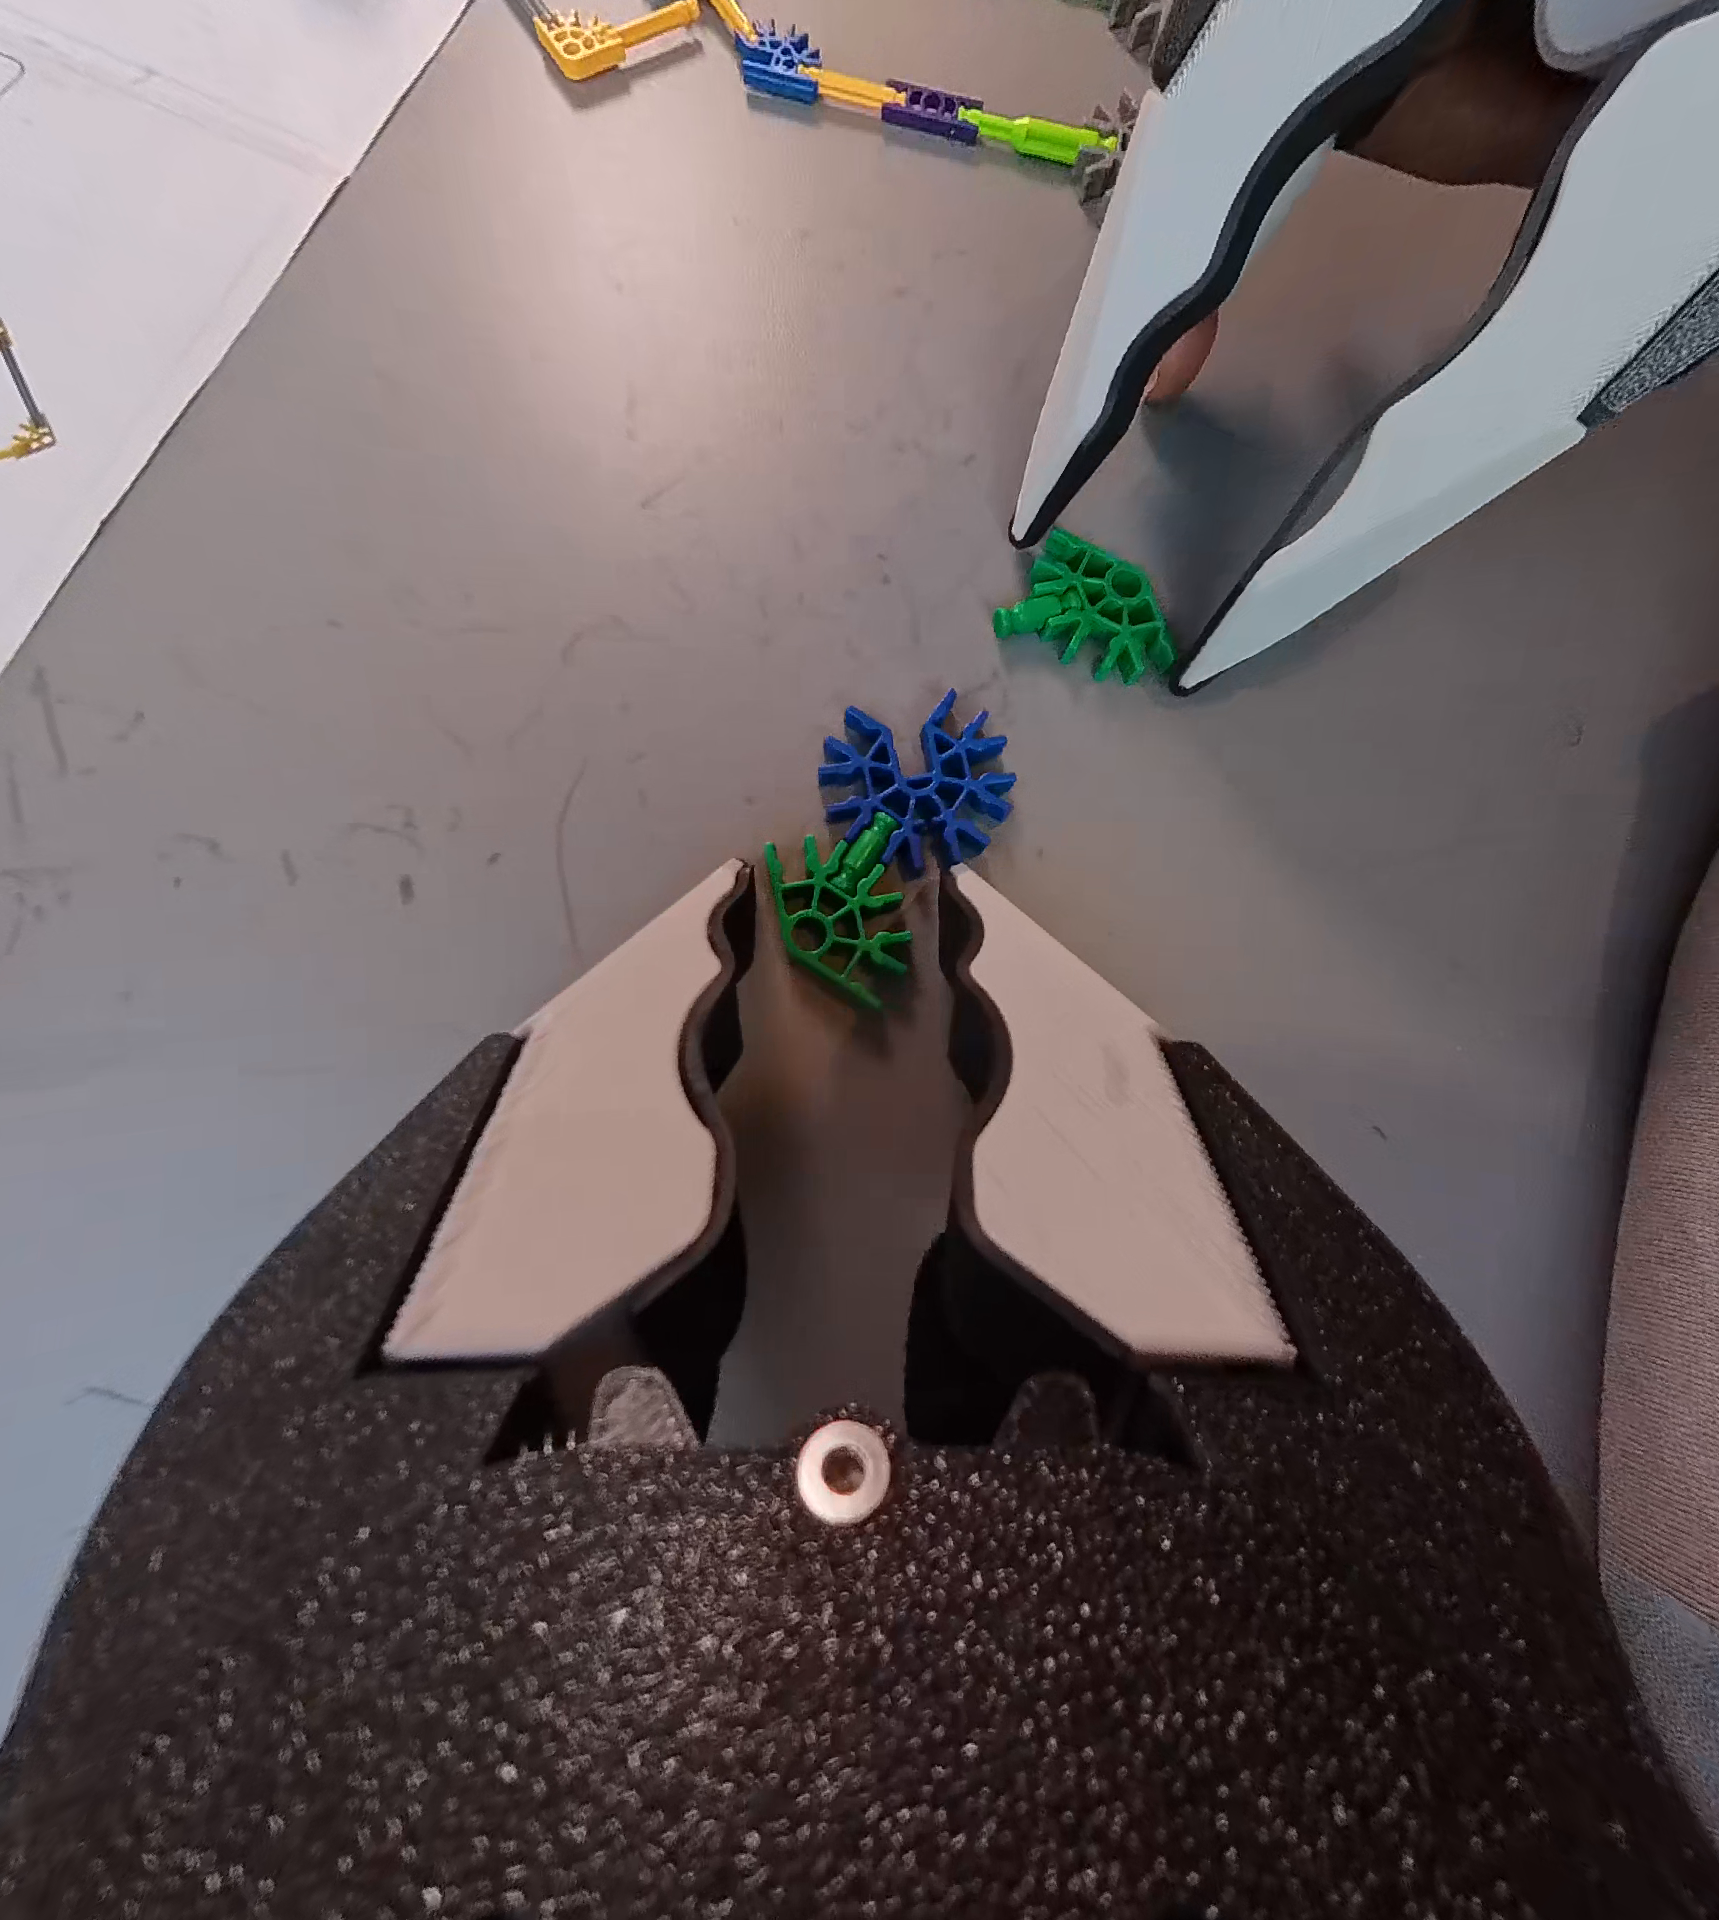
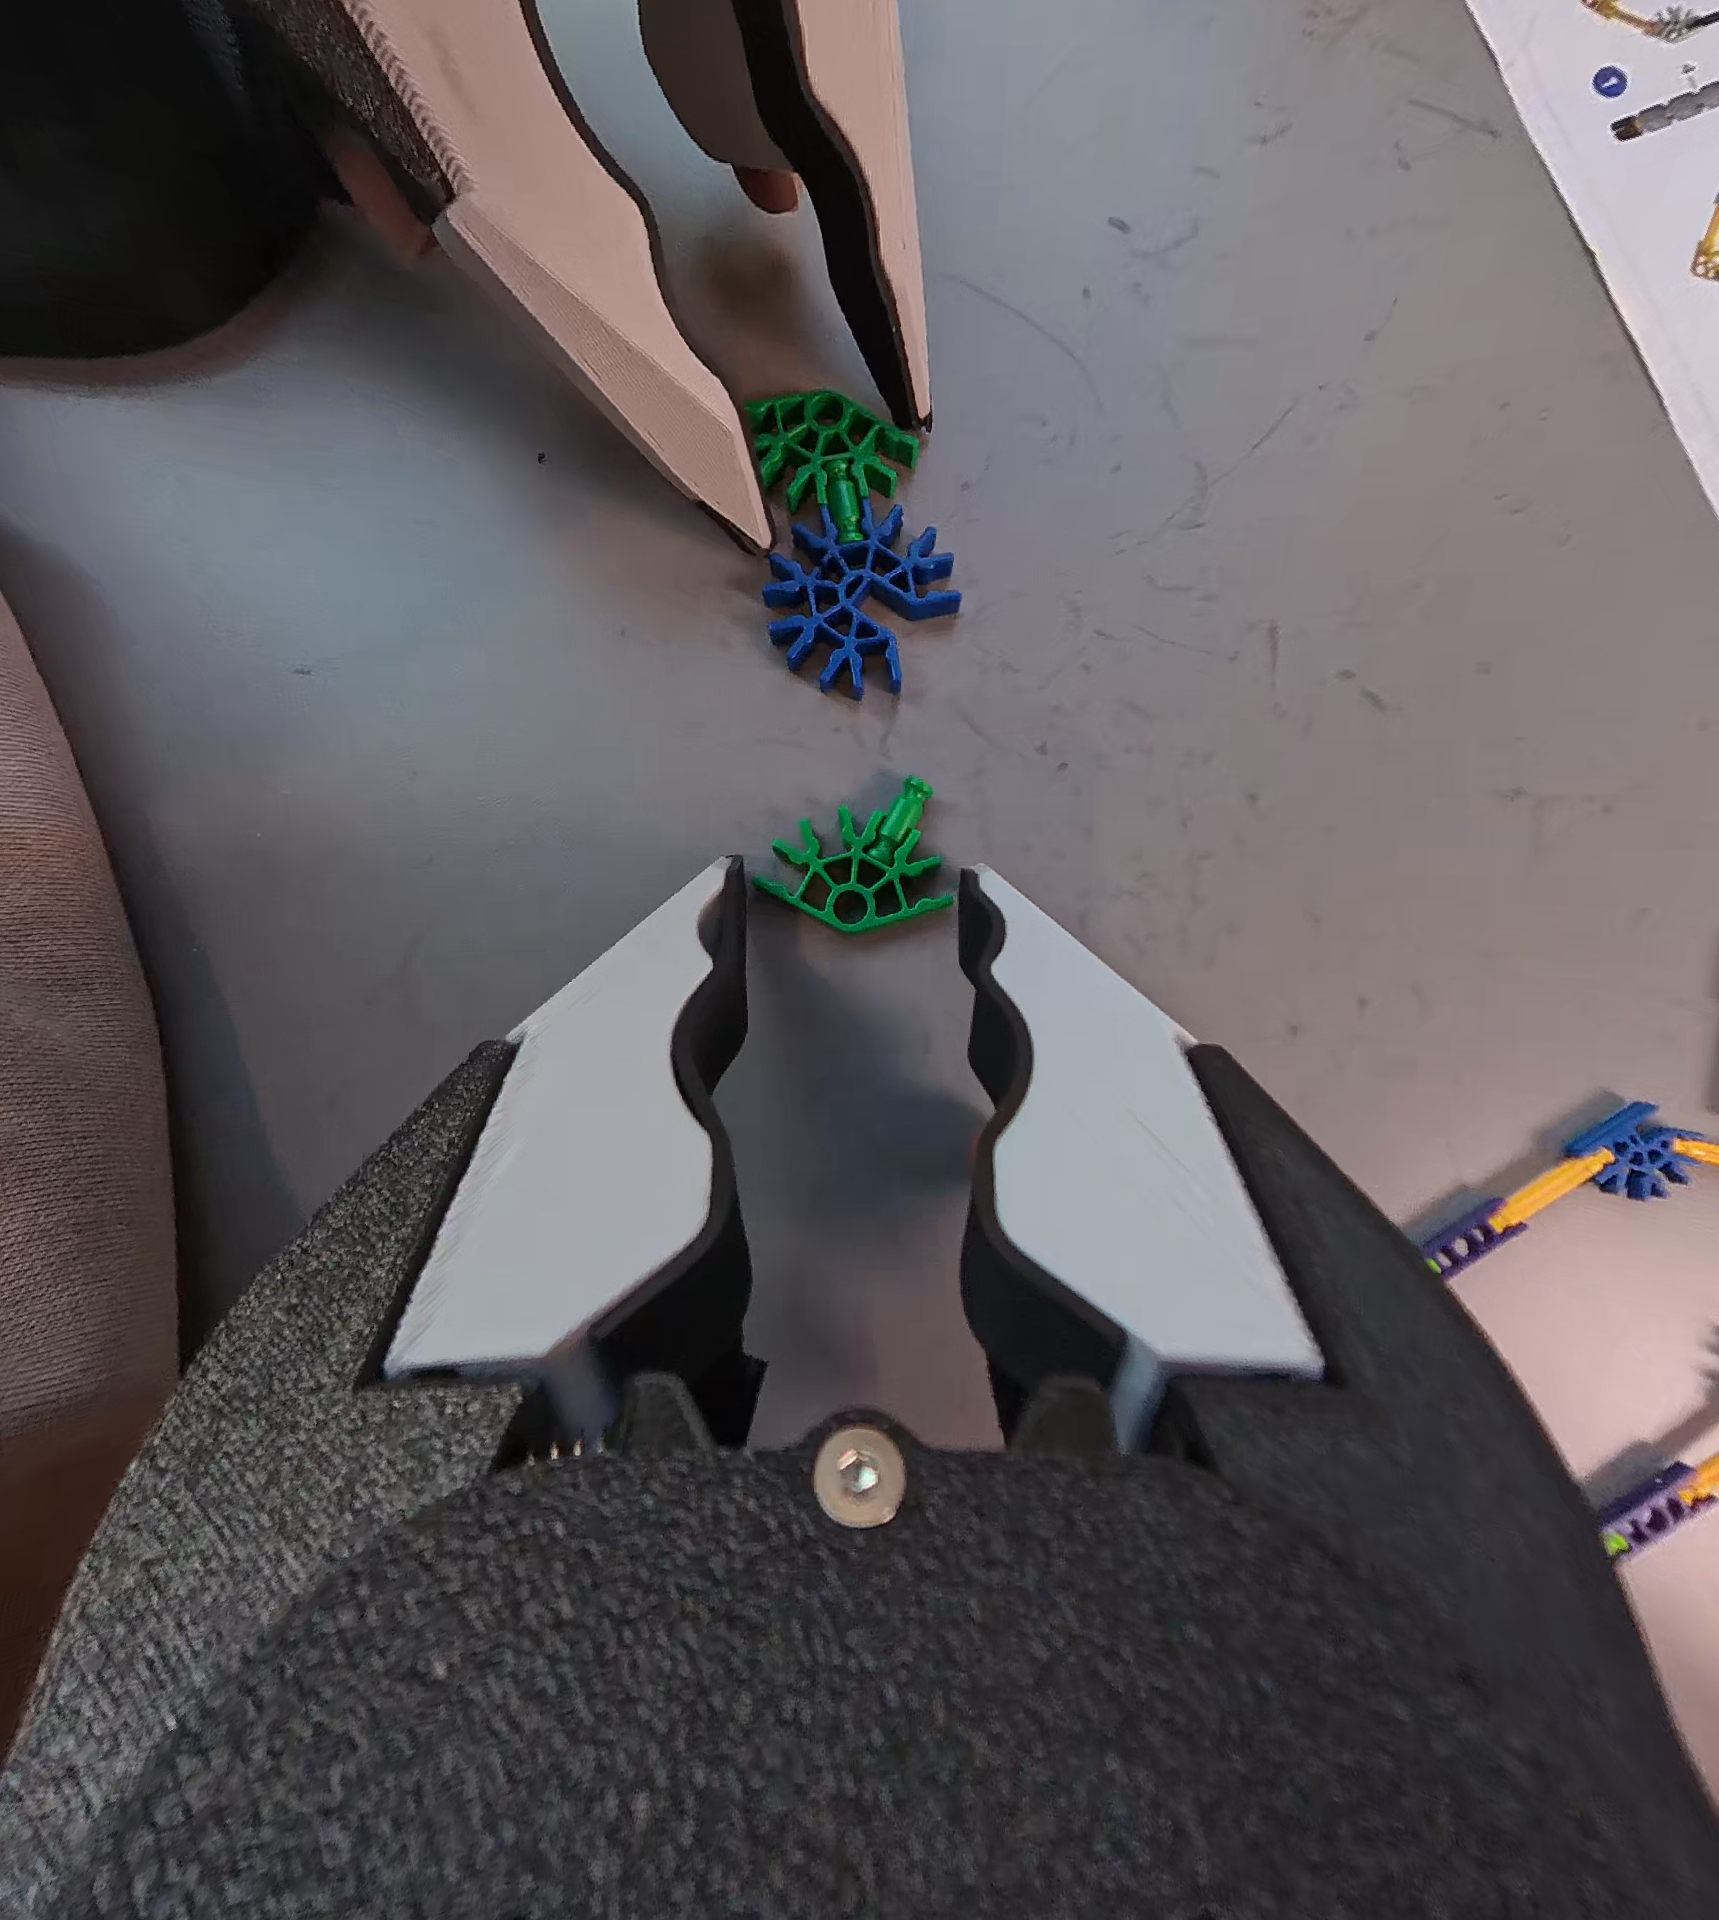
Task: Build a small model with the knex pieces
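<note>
My left gripper point(image 1: 844, 883) stands with its fingers spread, bracketing a green connector point(image 1: 834, 930) that lies flat on the grey table point(image 1: 419, 623) and is joined by a short green rod to a blue connector pair point(image 1: 917, 779) just beyond the tips. My right gripper point(image 2: 850, 878) is likewise spread around a second green connector point(image 2: 850, 883), which carries its own short rod pointing toward that blue pair, a little apart from it. A yellow, blue and purple rod chain point(image 1: 834, 83) and an instruction sheet point(image 1: 107, 260) lie well beyond the blue pair.

Grey table point(image 1: 522, 520), instruction sheet point(image 1: 55, 260), rod-and-connector chain point(image 1: 834, 88).
</note>
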Action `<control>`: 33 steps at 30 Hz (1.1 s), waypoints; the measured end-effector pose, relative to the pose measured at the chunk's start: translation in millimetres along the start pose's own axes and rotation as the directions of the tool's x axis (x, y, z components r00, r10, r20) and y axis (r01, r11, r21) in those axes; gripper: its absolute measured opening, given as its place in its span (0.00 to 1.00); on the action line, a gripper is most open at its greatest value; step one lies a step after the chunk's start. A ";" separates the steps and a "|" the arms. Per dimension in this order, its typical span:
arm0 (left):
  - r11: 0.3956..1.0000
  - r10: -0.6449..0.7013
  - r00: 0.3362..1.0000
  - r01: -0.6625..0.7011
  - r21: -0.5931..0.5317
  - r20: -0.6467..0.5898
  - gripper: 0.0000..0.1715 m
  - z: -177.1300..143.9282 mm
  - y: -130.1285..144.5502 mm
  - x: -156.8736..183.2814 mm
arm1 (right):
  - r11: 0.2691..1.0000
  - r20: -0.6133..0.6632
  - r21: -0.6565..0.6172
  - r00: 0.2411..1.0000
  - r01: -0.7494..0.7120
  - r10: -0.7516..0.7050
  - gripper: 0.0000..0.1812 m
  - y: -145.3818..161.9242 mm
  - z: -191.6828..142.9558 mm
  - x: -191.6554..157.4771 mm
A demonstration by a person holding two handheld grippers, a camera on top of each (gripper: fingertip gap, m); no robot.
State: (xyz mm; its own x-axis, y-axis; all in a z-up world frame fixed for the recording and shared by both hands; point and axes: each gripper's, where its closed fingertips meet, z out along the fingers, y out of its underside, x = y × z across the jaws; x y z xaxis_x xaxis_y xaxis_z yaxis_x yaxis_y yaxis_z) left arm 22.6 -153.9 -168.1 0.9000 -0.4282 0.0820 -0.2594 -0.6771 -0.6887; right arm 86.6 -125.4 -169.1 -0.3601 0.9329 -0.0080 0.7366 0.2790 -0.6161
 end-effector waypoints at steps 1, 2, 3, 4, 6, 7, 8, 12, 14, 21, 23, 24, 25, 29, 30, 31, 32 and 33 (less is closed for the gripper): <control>1.000 0.013 1.000 -0.013 -0.003 0.016 0.19 1.0 -0.2 -0.1 | 1.000 -0.004 -0.004 1.000 0.014 -0.014 0.21 -0.2 1.0 0.3; 1.000 0.025 0.999 -0.025 -0.007 0.034 0.18 1.9 -0.6 -0.4 | 1.000 -0.003 -0.007 1.000 0.025 -0.025 0.21 -0.7 1.5 0.1; 0.999 0.035 0.998 -0.034 -0.011 0.048 0.17 2.8 -1.1 -0.1 | 0.999 0.002 -0.011 1.000 0.030 -0.030 0.20 -0.8 1.6 -0.1; 0.999 0.042 0.998 -0.041 -0.013 0.054 0.17 3.7 -1.9 1.2 | 0.999 0.007 -0.015 0.999 0.038 -0.037 0.20 -0.6 1.3 -0.1; 0.999 0.051 0.997 -0.051 -0.013 0.055 0.17 6.1 -4.1 5.1 | 0.998 0.016 -0.013 0.998 0.056 -0.056 0.20 -0.3 0.9 0.4; 0.999 0.052 0.997 -0.051 -0.011 0.056 0.17 7.2 -5.1 6.5 | 0.998 0.020 -0.008 0.998 0.065 -0.065 0.20 -0.4 0.8 0.6; 0.999 0.051 0.997 -0.050 -0.011 0.059 0.17 8.2 -6.0 7.3 | 0.997 0.021 -0.006 0.997 0.072 -0.072 0.20 -0.3 0.5 0.8; 0.999 0.048 0.997 -0.048 -0.013 0.067 0.17 9.8 -7.5 8.1 | 0.995 0.030 0.007 0.995 0.097 -0.097 0.20 -3.3 -1.8 -1.5; 0.999 0.044 0.997 -0.044 -0.013 0.069 0.17 9.8 -7.5 8.1 | 0.995 0.035 0.015 0.994 0.099 -0.099 0.20 -4.9 -2.4 -2.5; 0.999 0.046 0.998 -0.045 -0.006 0.046 0.19 8.4 -9.2 12.4 | 0.995 0.040 0.012 0.994 0.097 -0.097 0.20 -3.6 -1.2 0.2; 0.999 0.037 0.999 -0.037 0.019 0.002 0.21 3.8 -13.3 16.7 | 0.995 0.037 0.007 0.994 0.098 -0.099 0.20 -1.6 -2.1 2.1; 0.999 0.034 0.999 -0.033 0.029 -0.029 0.22 1.1 -14.7 19.8 | 0.995 0.036 0.005 0.995 0.098 -0.098 0.20 -0.7 -3.1 2.7; 0.999 0.031 0.998 -0.030 0.034 -0.049 0.23 -0.7 -14.8 20.7 | 0.995 0.036 0.003 0.995 0.098 -0.098 0.20 0.1 -4.0 3.3; 0.998 0.060 0.995 -0.061 -0.013 -0.079 0.24 -2.5 -3.5 20.1 | 0.995 0.046 0.011 0.994 0.098 -0.099 0.20 -0.1 -7.9 2.5; 0.997 0.076 0.993 -0.078 -0.026 -0.085 0.24 -3.2 -0.7 21.5 | 0.995 0.050 0.015 0.993 0.102 -0.102 0.20 -0.9 -8.4 0.8; 0.995 0.090 0.991 -0.094 -0.037 -0.095 0.24 -4.1 1.8 23.5 | 0.994 0.051 0.016 0.993 0.106 -0.107 0.20 -1.1 -8.6 -0.5; 0.994 0.100 0.989 -0.105 -0.044 -0.105 0.24 -5.7 3.4 25.2 | 0.994 0.051 0.015 0.993 0.110 -0.111 0.20 -1.0 -8.8 -1.5; 0.993 0.102 0.988 -0.108 -0.044 -0.115 0.24 -7.7 3.8 26.4 | 0.993 0.051 0.015 0.992 0.113 -0.114 0.20 -0.6 -8.8 -2.6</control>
State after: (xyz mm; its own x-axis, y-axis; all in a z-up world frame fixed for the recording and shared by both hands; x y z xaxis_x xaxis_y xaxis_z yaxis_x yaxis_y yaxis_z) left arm 42.6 -172.4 -163.0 0.8225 -0.5610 0.0932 -0.3701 -0.6524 -0.6614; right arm 92.2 -125.9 -161.8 -0.4703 0.8822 0.0220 0.6826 0.3795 -0.6246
